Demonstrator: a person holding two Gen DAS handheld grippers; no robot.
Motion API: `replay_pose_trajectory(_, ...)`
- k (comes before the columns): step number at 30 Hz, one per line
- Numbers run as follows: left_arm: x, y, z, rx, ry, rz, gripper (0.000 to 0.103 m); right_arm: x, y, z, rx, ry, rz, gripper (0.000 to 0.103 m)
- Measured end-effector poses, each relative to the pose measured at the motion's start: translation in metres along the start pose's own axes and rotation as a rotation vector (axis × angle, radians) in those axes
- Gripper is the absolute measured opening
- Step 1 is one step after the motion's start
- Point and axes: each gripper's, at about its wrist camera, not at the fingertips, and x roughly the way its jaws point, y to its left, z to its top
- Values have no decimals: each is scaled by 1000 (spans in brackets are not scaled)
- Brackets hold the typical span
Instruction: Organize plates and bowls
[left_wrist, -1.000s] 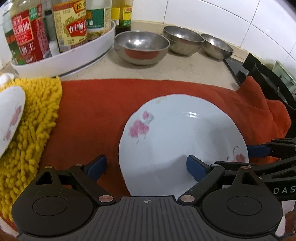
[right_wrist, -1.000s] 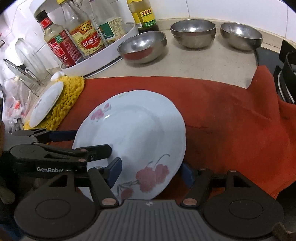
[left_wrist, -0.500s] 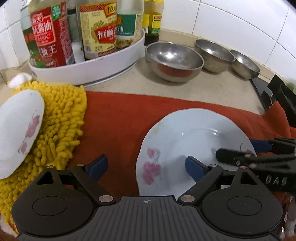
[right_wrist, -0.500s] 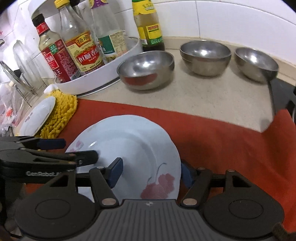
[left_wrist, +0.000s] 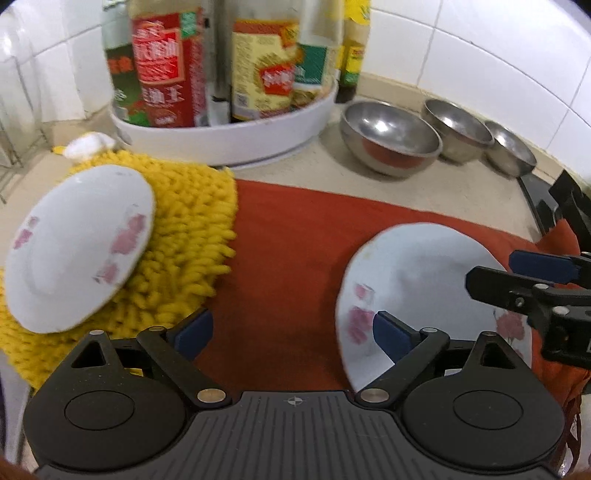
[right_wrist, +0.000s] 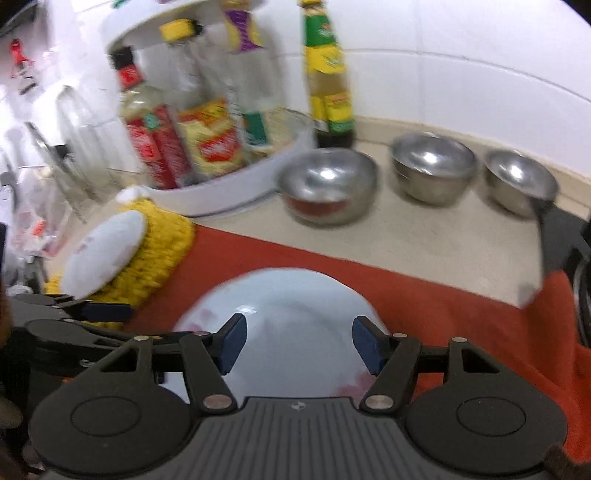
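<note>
A white plate with pink flowers (left_wrist: 424, 280) (right_wrist: 295, 295) lies tilted on the red cloth (left_wrist: 295, 240). My right gripper (right_wrist: 297, 343) is shut on its right rim: one pad rests on the face and the other sits at the edge. In the left wrist view that right gripper (left_wrist: 517, 273) reaches in from the right. My left gripper (left_wrist: 291, 336) is open over the cloth, its right finger overlapping the plate's left edge and nothing between its pads. A second flowered plate (left_wrist: 77, 251) (right_wrist: 103, 254) rests upside down on a yellow mat (left_wrist: 184, 221). Three steel bowls (left_wrist: 391, 136) (left_wrist: 458, 129) (left_wrist: 509, 147) stand behind.
A white turntable tray (left_wrist: 240, 136) crowded with sauce bottles stands at the back left, against the tiled wall. A black stove (left_wrist: 569, 206) borders the cloth on the right. A wire dish rack (right_wrist: 55, 147) stands at the far left.
Both views have risen and swung left, bringing the bottles and the plate on the yellow mat closer. The flowered plate stays in the right gripper and now looks more tilted.
</note>
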Motion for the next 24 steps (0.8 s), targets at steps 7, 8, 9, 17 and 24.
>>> replay_pose_trajectory(7,-17,34,7,-30,-54,39,97,12,42,15,-51,-20,48,60)
replay_pose_trajectory(8,-19,39,8,-37,-60,45,97,14,49,19,-61,-22,53,60)
replay_pose_trajectory(9,-21,44,9,-43,-64,51,98,16,54,21,-68,-26,60,60)
replay_pose_trajectory(17,-34,82,12,-95,-97,105,98,31,96,37,-123,-37,111,60)
replay_pose_trajectory(24,-40,109,14,-129,-115,155,98,46,121,47,-158,-38,135,60)
